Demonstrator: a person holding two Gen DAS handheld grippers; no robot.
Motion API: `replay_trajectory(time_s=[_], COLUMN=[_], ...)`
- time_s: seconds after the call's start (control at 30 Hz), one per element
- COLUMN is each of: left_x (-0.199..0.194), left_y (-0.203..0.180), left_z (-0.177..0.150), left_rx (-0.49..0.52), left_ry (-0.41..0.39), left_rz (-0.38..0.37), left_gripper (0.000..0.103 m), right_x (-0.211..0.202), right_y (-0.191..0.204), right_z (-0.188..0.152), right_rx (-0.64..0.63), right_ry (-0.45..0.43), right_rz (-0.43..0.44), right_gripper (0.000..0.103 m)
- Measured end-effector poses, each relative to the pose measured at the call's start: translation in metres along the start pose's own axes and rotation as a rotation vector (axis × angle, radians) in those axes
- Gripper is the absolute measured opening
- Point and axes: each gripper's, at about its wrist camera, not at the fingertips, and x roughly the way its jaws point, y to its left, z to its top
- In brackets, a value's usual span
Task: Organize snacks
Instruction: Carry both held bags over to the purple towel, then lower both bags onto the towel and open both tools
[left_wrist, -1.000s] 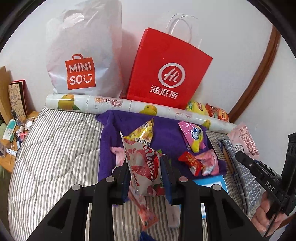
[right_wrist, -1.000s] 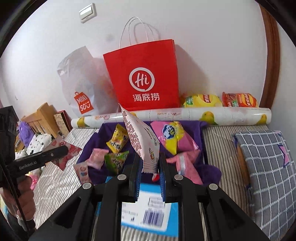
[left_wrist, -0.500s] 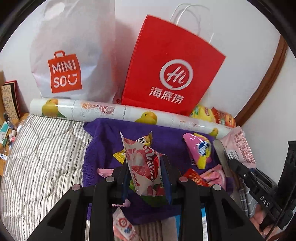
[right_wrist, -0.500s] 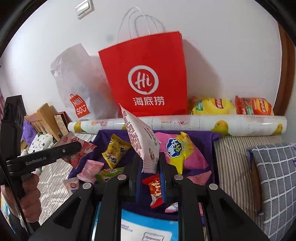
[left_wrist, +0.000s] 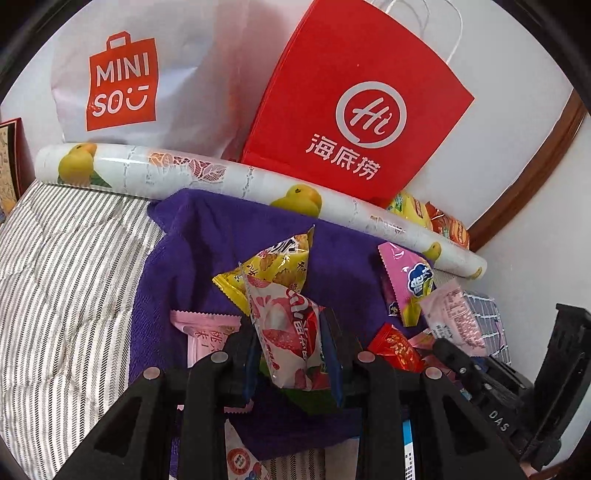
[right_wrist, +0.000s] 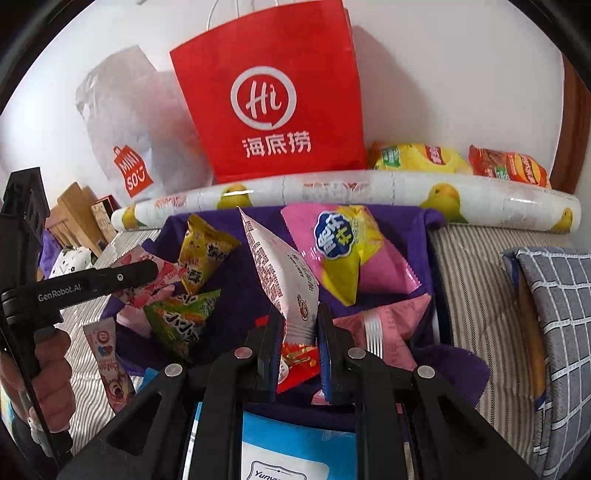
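Snacks lie scattered on purple cloth (left_wrist: 207, 236): left wrist view, left gripper (left_wrist: 291, 354) pinching strawberry-print packet (left_wrist: 288, 332) above cloth, before red paper bag (left_wrist: 354, 107); right wrist view, right gripper (right_wrist: 299, 347) clamped on pale pink packet (right_wrist: 280, 273) above red wrapper (right_wrist: 299, 360).

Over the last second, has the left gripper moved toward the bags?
Yes. The left gripper, shut on the strawberry snack packet, has moved forward: the red Haidilao bag looms larger and nearer.
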Motion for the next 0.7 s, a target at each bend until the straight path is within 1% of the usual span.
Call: replay_trajectory(time_s=[0.17,0.27,0.33,0.4,0.5,0.53,0.6,0.67,0.7], left_x=[0.003,0.002,0.003,0.006,0.01,0.009,0.008,0.008,0.007], left_y=[0.007,0.006,0.002,-0.001,-0.004,-0.004,-0.006,-0.006,-0.006], left_z=[0.0,-0.001,-0.003,-0.005,-0.006,-0.006,-0.006,-0.006,-0.005], left_rx=[-0.05,-0.043,-0.017,-0.006,0.003,0.006,0.017,0.016,0.012], left_ry=[0.015,0.006,-0.006,0.009,0.023,0.019,0.016,0.016,0.017], left_rz=[-0.03,-0.022,-0.003,0.014,0.011,0.014,0.017,0.004,-0.002], left_gripper=[0.029,0.029,0.03,0.03,0.03,0.03,0.03,0.031,0.033], right_x=[0.006,0.006,0.006,0.008,0.009,0.007,0.006,0.005,0.004], right_y=[-0.003,-0.003,-0.002,-0.001,-0.002,-0.002,-0.003,-0.003,-0.002], right_z=[-0.001,-0.001,-0.001,-0.002,-0.001,-0.001,0.0,0.0,0.0], right_rx=[0.017,0.022,0.014,0.008,0.01,0.011,0.015,0.014,0.01], right_ry=[0.02,0.021,0.021,0.029,0.033,0.028,0.022,0.017,0.013], right_rz=[0.001,0.003,-0.01,-0.017,-0.019,-0.019,-0.018,-0.014,-0.013], right_gripper=[0.017,0.017,0.018,0.019,0.019,0.02,0.026,0.03,0.031])
